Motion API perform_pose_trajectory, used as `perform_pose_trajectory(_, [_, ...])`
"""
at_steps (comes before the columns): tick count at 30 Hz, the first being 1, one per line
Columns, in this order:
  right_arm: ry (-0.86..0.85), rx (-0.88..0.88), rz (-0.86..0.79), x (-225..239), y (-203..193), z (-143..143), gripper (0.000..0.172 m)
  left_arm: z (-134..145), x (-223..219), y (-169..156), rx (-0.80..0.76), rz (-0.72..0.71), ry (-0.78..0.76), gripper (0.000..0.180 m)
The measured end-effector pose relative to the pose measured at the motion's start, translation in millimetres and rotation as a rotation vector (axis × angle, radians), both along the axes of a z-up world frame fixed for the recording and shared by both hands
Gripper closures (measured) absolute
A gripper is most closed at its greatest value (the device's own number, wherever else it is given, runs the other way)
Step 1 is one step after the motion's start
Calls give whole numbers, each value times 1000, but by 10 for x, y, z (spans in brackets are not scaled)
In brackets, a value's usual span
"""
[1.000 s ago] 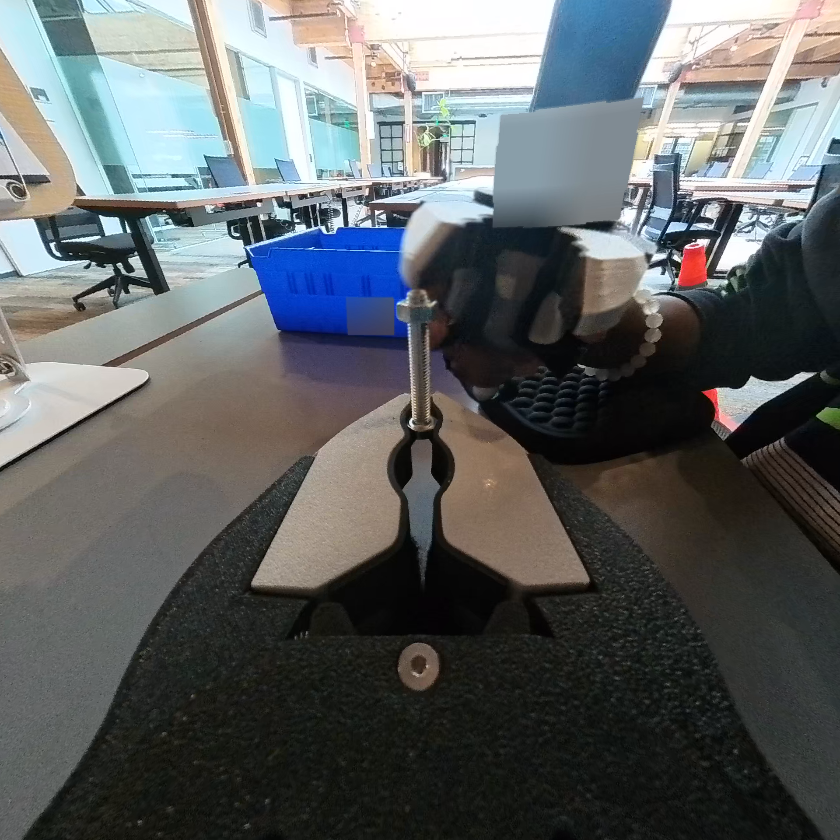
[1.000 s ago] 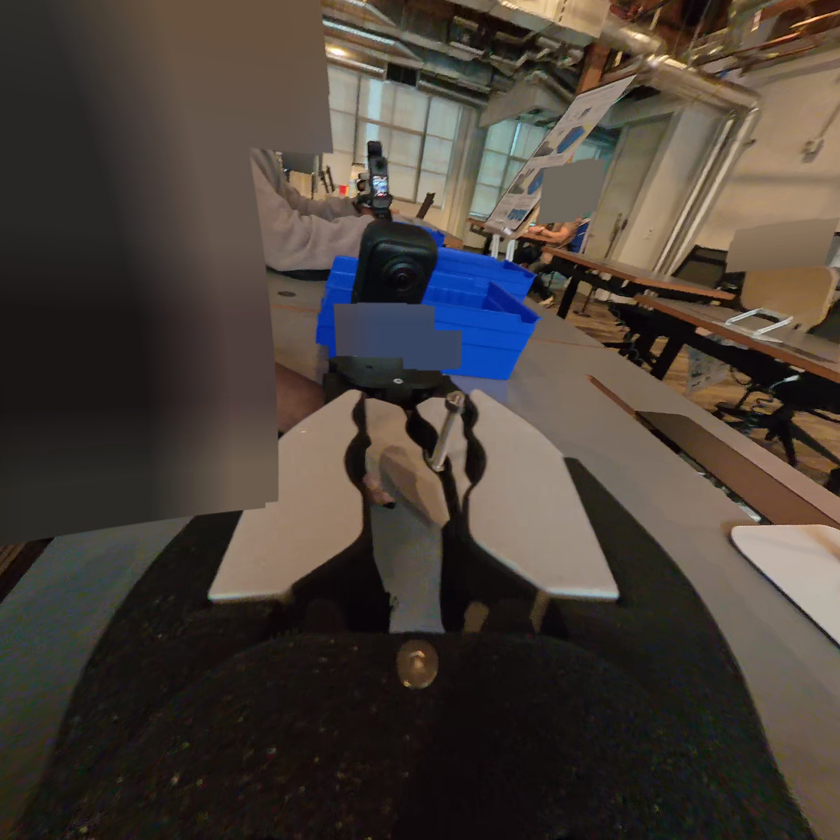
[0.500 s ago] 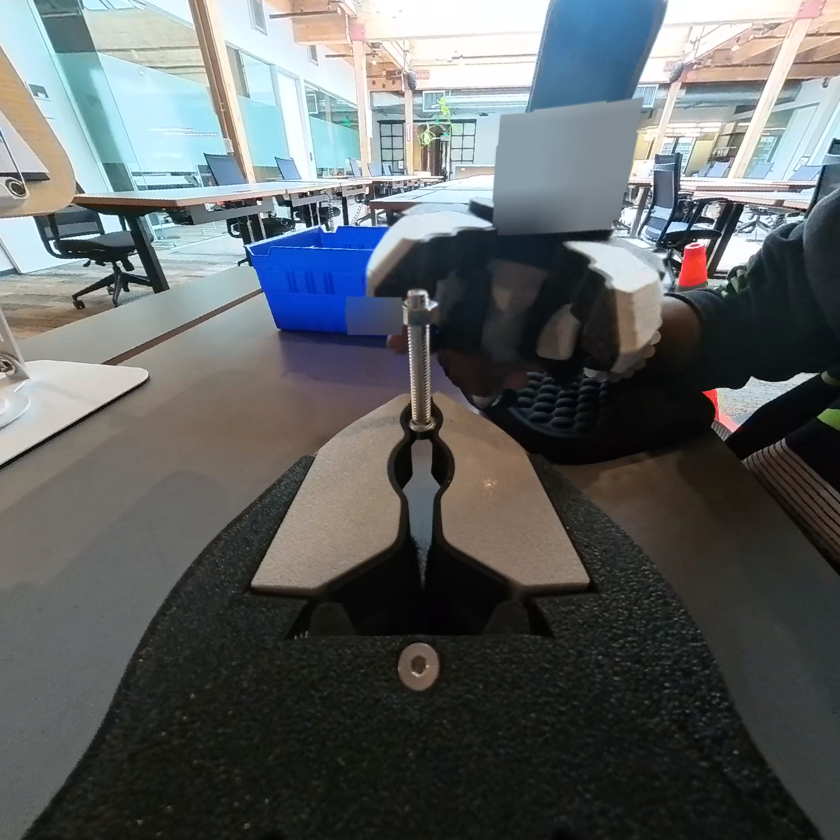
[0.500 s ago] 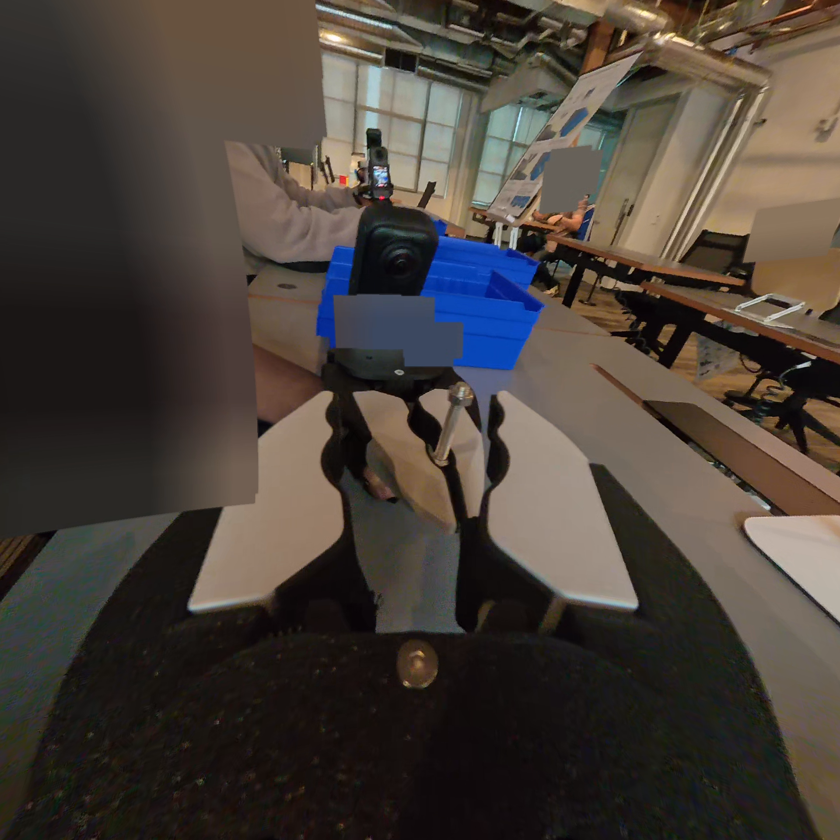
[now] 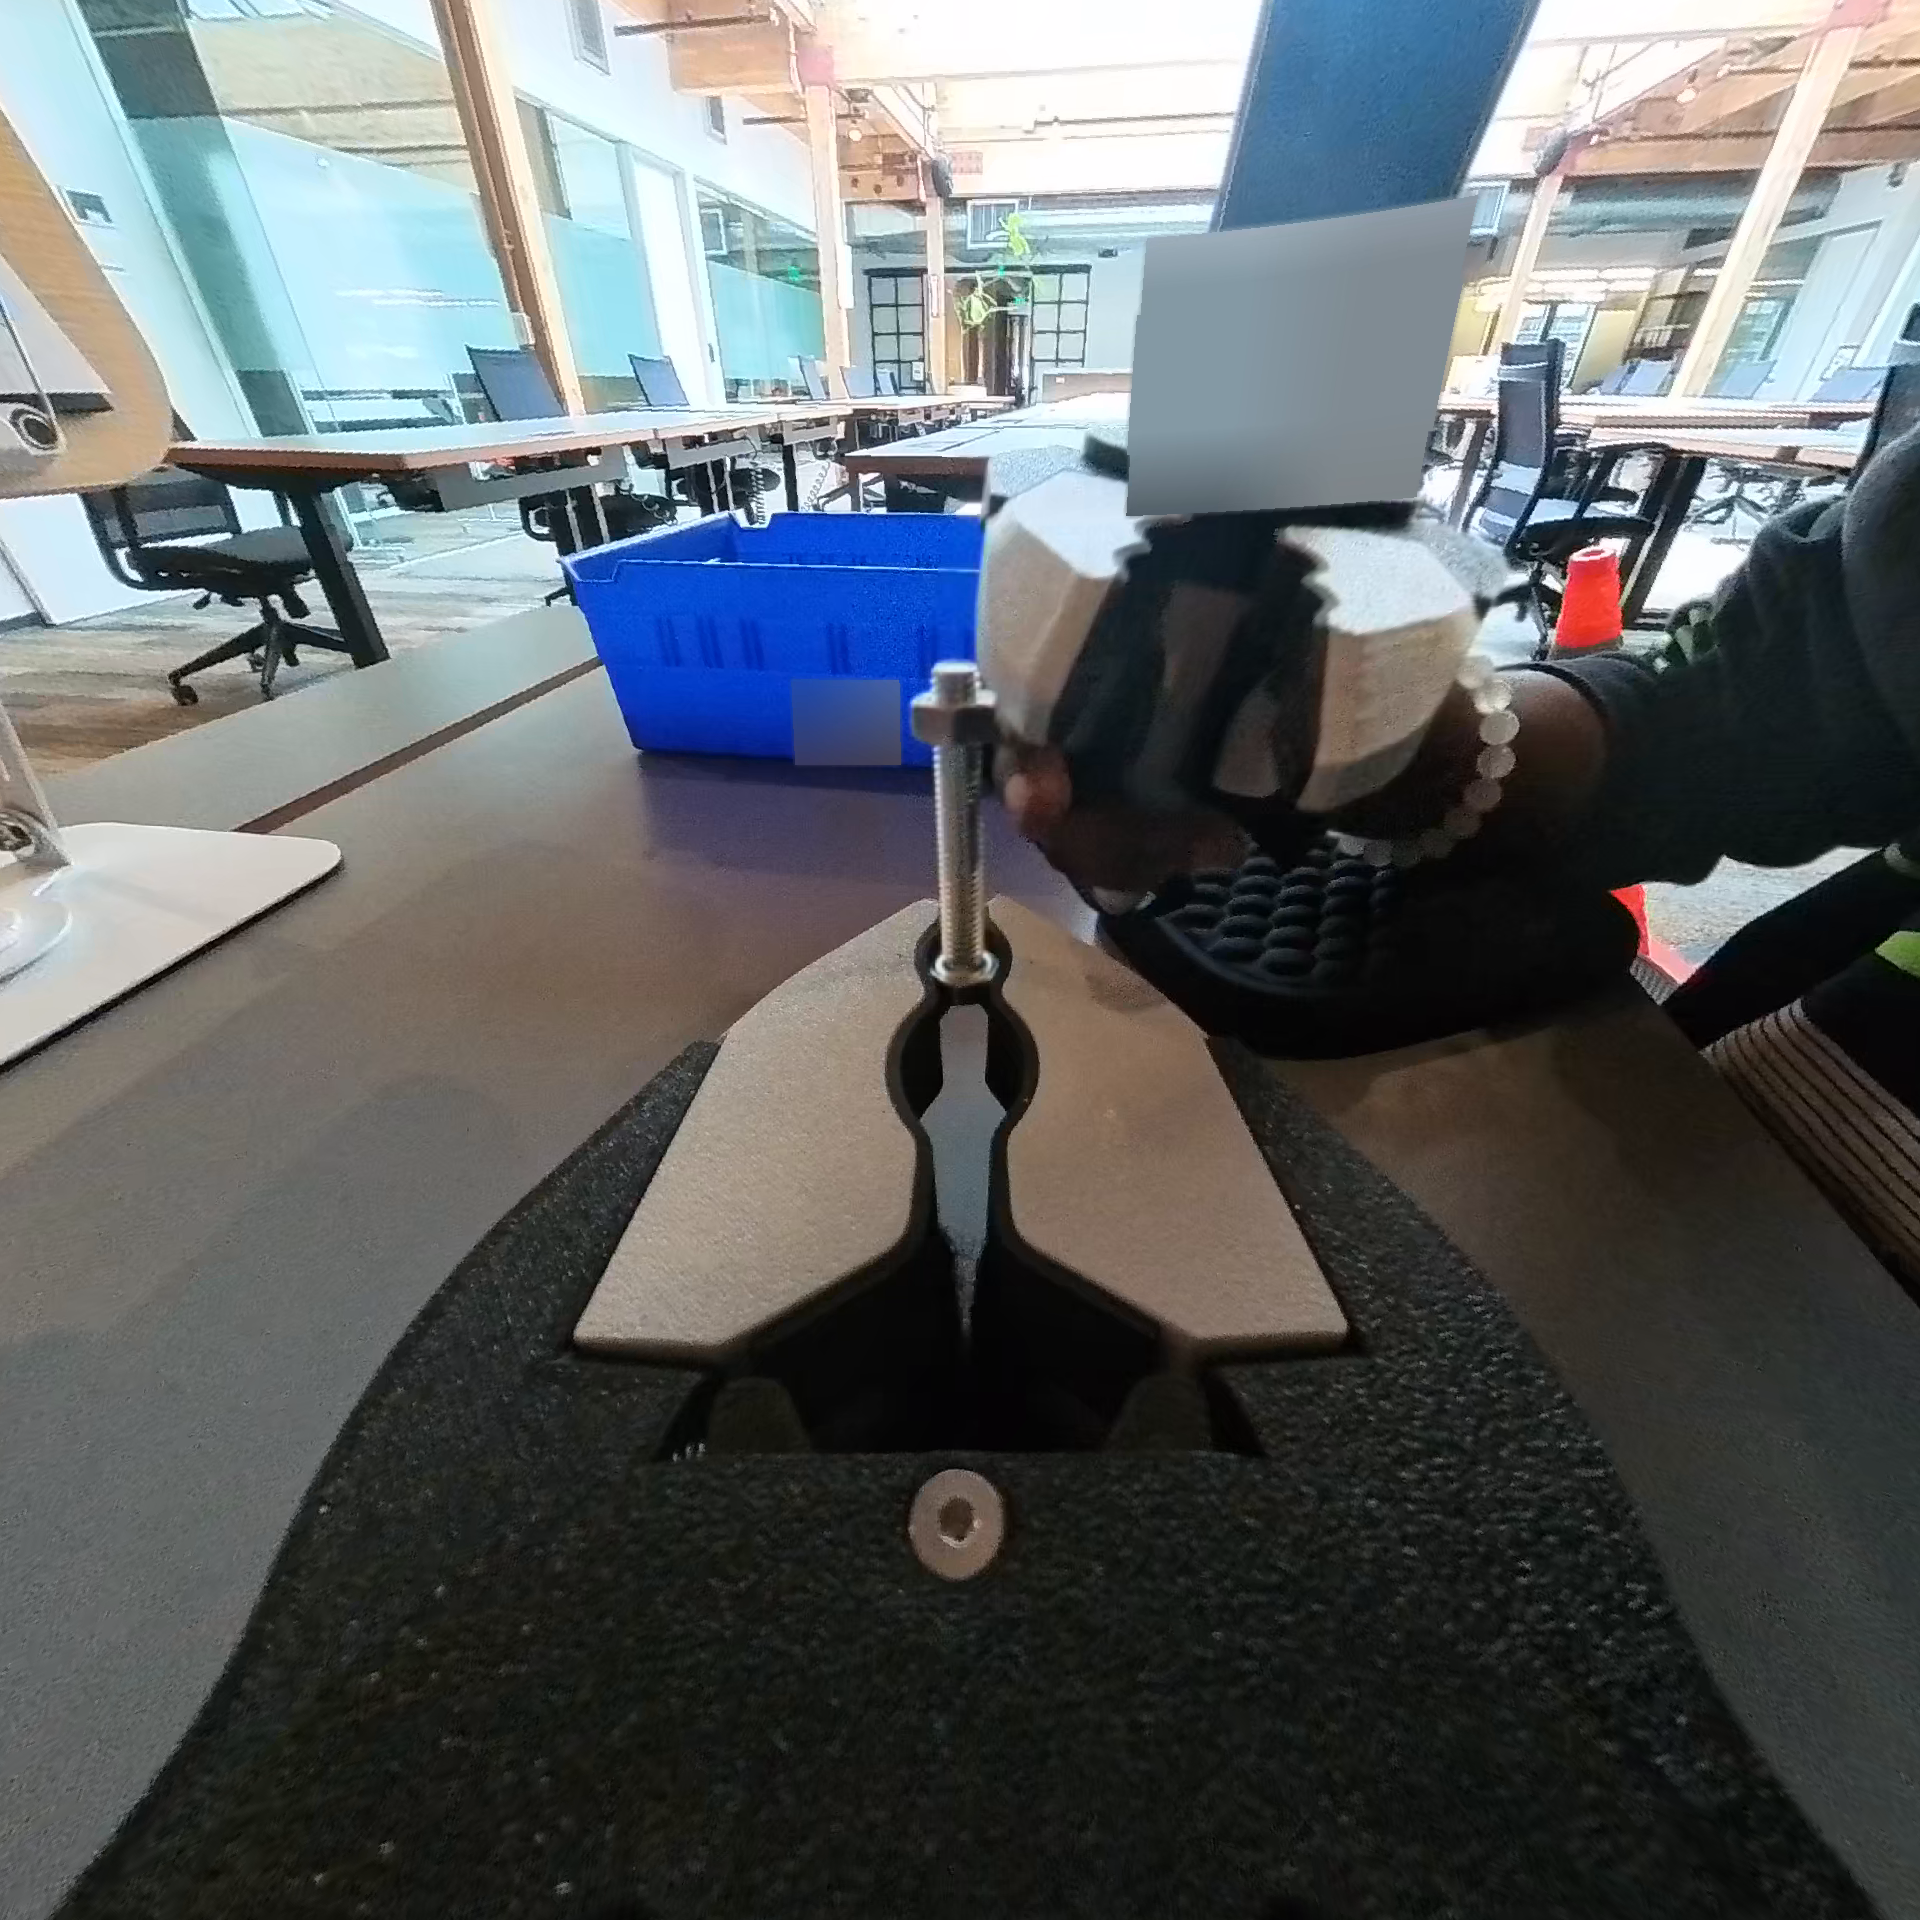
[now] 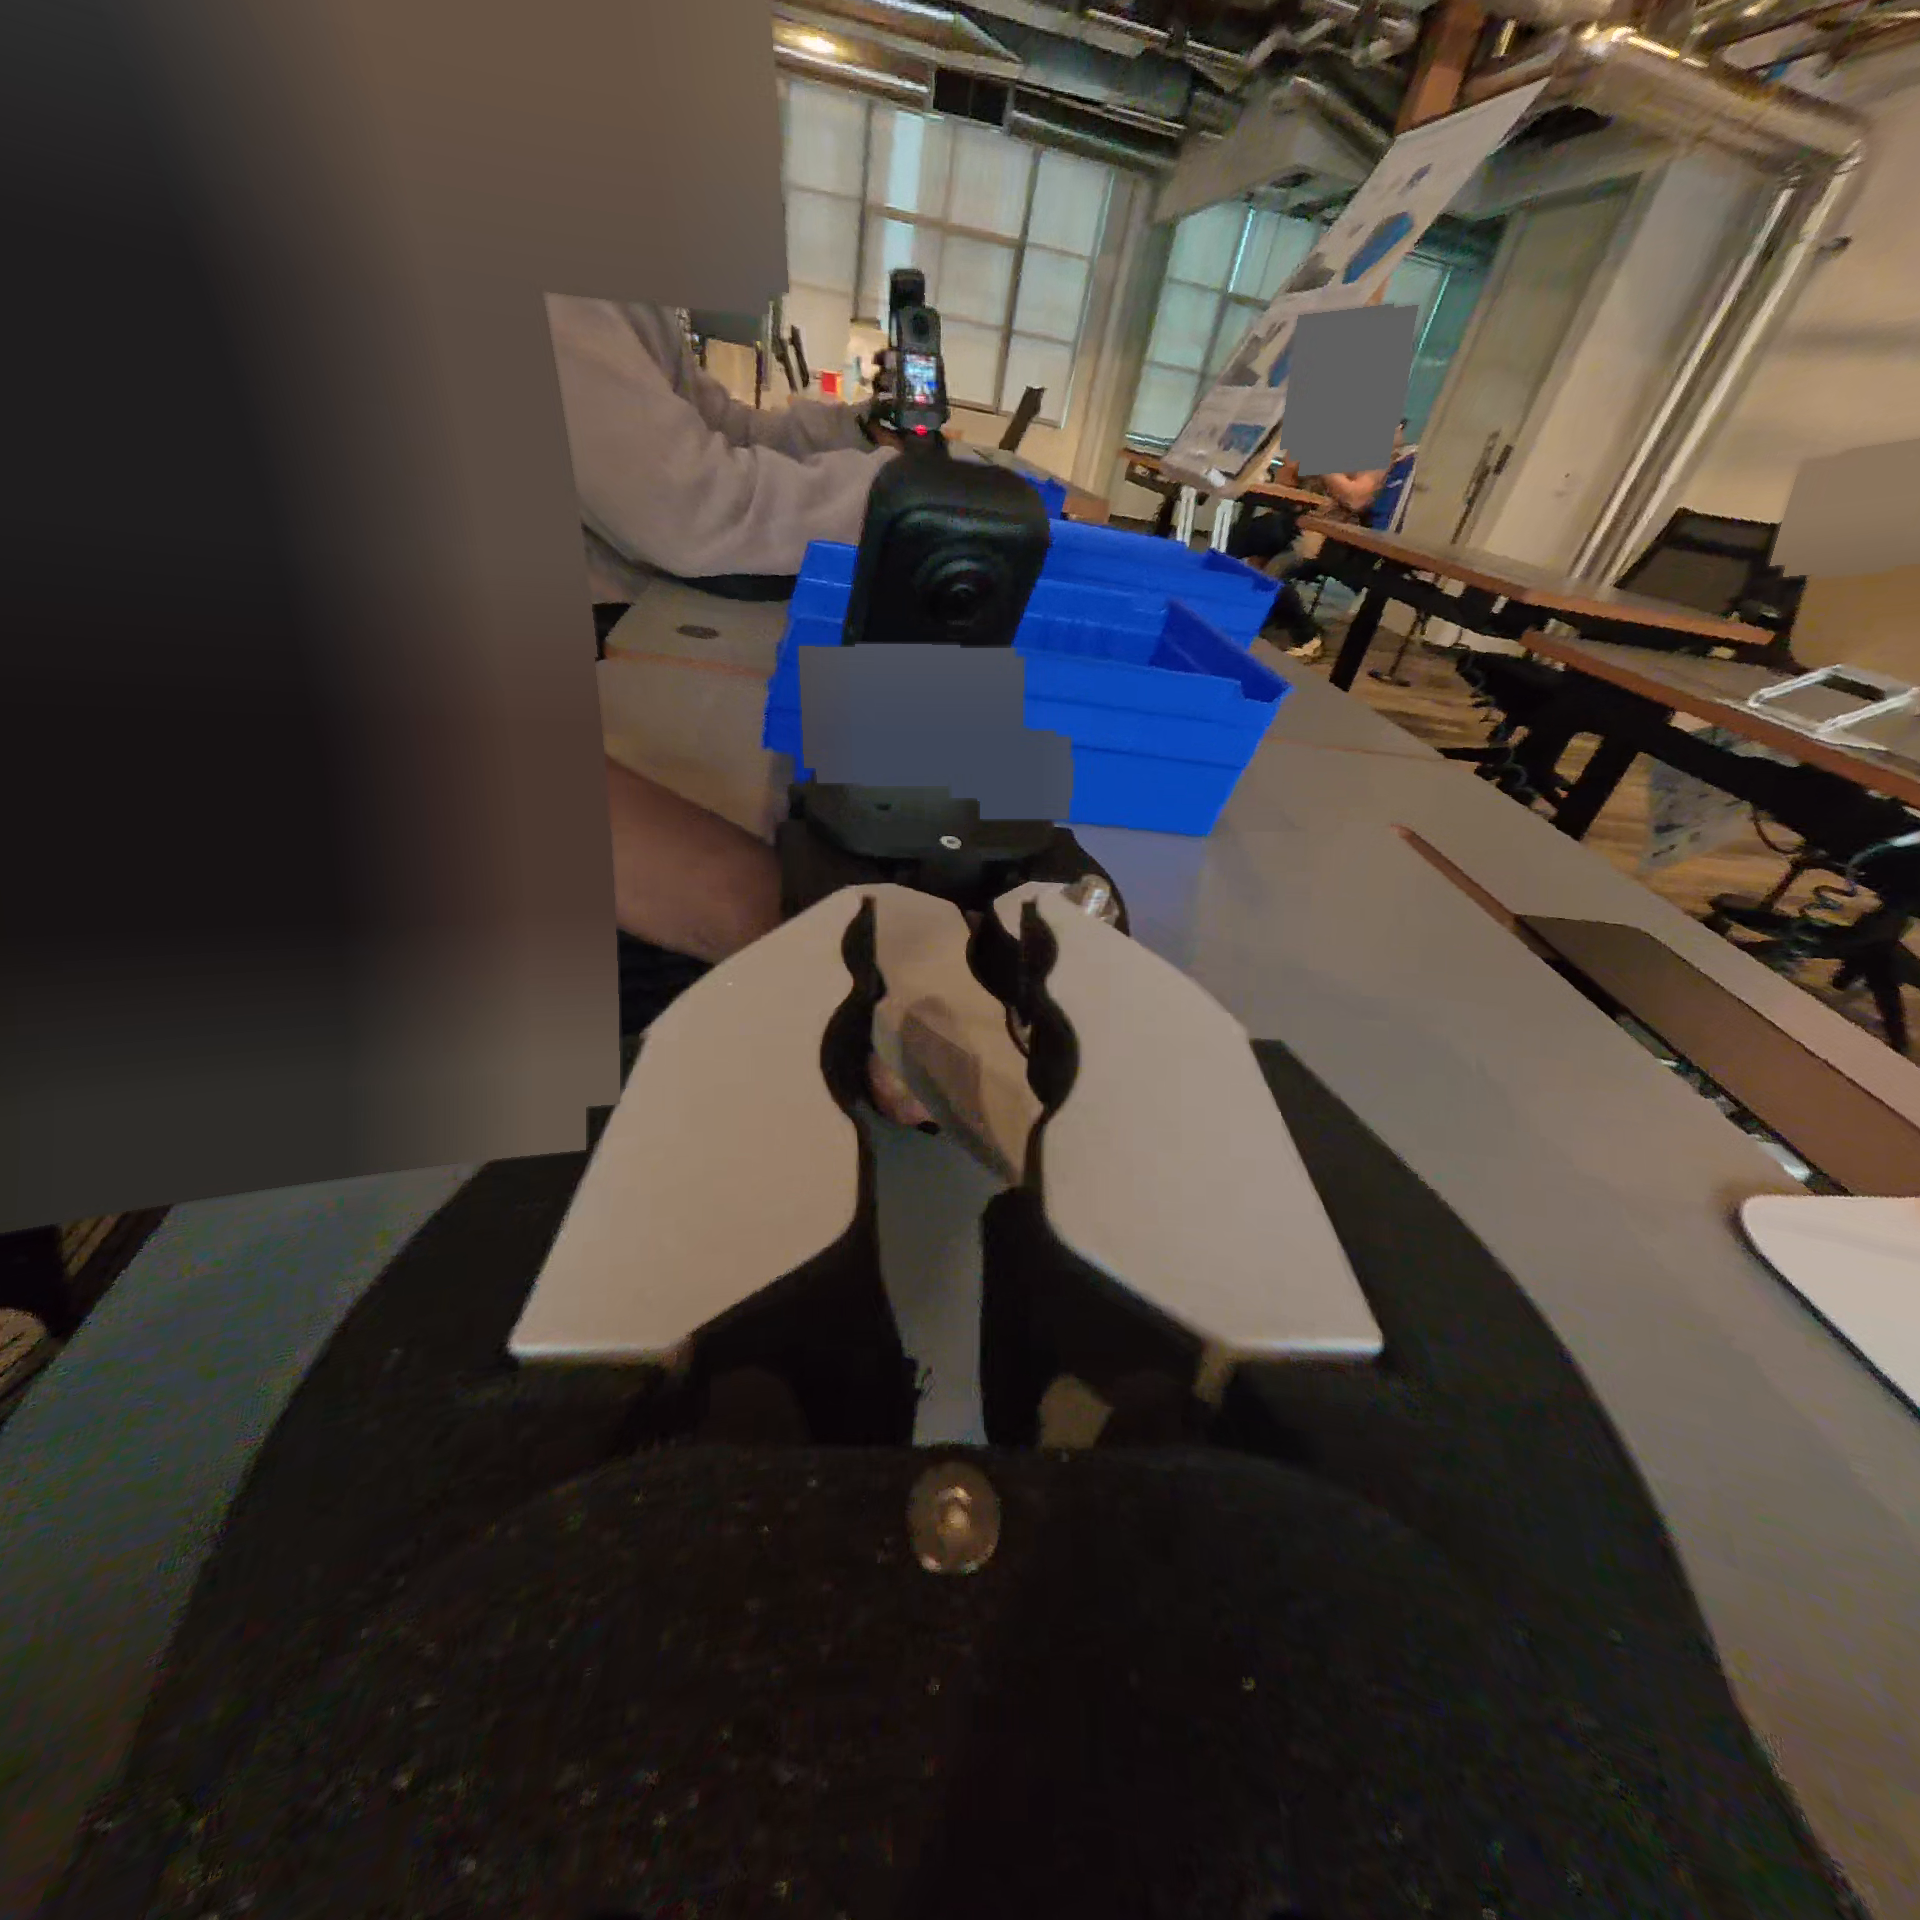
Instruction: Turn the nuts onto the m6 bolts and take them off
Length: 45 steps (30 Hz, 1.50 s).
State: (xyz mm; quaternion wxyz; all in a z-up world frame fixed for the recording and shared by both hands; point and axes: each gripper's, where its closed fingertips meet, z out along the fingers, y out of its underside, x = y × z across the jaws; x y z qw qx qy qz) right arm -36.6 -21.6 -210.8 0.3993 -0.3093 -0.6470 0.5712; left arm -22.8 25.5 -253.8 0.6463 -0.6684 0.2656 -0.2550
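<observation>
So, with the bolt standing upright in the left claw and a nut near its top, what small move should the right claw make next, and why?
Probably shift the right claw left so its open fingers straddle the nut, then close. The left claw pinches the bolt upright by its lower end, and the nut sits beside the right claw's fingertip, not between its fingers.

The bolt [image 5: 958, 831] stands upright at the tips of the left tongs [image 5: 961, 961], clamped between them above the tabletop [image 5: 416, 987]. A nut [image 5: 954, 715] sits near its top end, another low down by the tips. The right tongs [image 5: 1226, 675] sit just right of the bolt's top, one tip beside the upper nut. Behind the bolt a bin [image 5: 769, 644] rests on the tabletop. A flat stand base [image 5: 156, 883] lies far left, a studded mat [image 5: 1351, 935] to the right under the person's hand [image 5: 1122, 821].
</observation>
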Motion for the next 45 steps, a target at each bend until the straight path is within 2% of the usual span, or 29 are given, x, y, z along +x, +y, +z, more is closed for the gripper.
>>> perform_pose_trajectory(2, [10, -36, -16, 0, 46, 43, 146, 4, -8, 2, -2, 0, -8, 178])
perform_pose_trajectory(5, [23, -43, -53, -46, 101, 42, 121, -3, 0, 3, -4, 0, -1, 178])
perform_pose_trajectory(6, [9, -40, -43, -52, 82, 17, 119, -4, -1, 4, -4, 1, 0, 178])
perform_pose_trajectory(8, [-11, -21, -27, -40, 42, -15, 131, 1, -12, 9, -5, 7, -6, 178])
perform_pose_trajectory(9, [-10, -11, -9, -16, 17, -10, 146, 3, -17, 12, -5, 10, -10, 178])
perform_pose_trajectory(11, [-10, -23, 3, 6, 10, 15, 153, 3, -22, 17, -8, 13, -13, 178])
perform_pose_trajectory(12, [-5, -29, -7, 1, 31, 26, 152, 2, -19, 14, -7, 11, -11, 178])
perform_pose_trajectory(15, [19, -45, -55, -49, 110, 42, 123, -3, -9, 10, -7, 6, -5, 178])
perform_pose_trajectory(16, [10, -43, -51, -58, 101, 23, 117, -3, -9, 10, -7, 6, -6, 178])
perform_pose_trajectory(17, [-6, -37, -39, -58, 76, -4, 119, -2, -11, 11, -7, 7, -7, 178])
perform_pose_trajectory(20, [-16, -12, 2, -10, 8, -13, 148, 1, -15, 12, -7, 9, -10, 178])
perform_pose_trajectory(21, [-18, -21, 4, -3, 8, -3, 151, 1, -15, 13, -7, 9, -11, 178])
perform_pose_trajectory(23, [-12, -33, -13, -16, 43, 11, 148, -1, -12, 12, -7, 7, -8, 178])
perform_pose_trajectory(25, [6, -42, -50, -52, 95, 19, 126, -1, -12, 12, -7, 7, -8, 178])
perform_pose_trajectory(27, [-10, -37, -38, -59, 70, -11, 120, 0, -13, 13, -8, 8, -9, 178])
perform_pose_trajectory(28, [-23, -29, -26, -53, 47, -30, 124, 0, -14, 13, -8, 8, -10, 178])
perform_pose_trajectory(30, [-21, -14, 3, -12, 5, -19, 149, 0, -17, 15, -8, 10, -11, 178])
perform_pose_trajectory(31, [-21, -23, 8, -1, 1, -3, 152, 0, -19, 16, -9, 10, -12, 178])
perform_pose_trajectory(33, [-19, -34, -7, -11, 35, 6, 150, 0, -16, 15, -9, 10, -10, 178])
perform_pose_trajectory(36, [-5, -39, -46, -58, 84, -2, 120, -1, -15, 15, -8, 9, -9, 178])
perform_pose_trajectory(37, [-18, -34, -43, -65, 72, -22, 117, -1, -16, 15, -8, 9, -9, 178])
perform_pose_trajectory(38, [-32, -22, -31, -57, 50, -43, 124, -1, -16, 16, -9, 10, -9, 178])
perform_pose_trajectory(40, [-25, -10, 3, -13, 1, -26, 148, 1, -18, 15, -8, 10, -10, 178])
perform_pose_trajectory(41, [-24, -18, 5, -3, 0, -11, 151, 0, -18, 16, -8, 10, -11, 178])
perform_pose_trajectory(43, [-25, -24, -9, -9, 35, -6, 151, -1, -16, 15, -9, 10, -9, 178])
perform_pose_trajectory(45, [-10, -37, -48, -44, 97, 1, 135, -1, -16, 15, -9, 10, -9, 178])
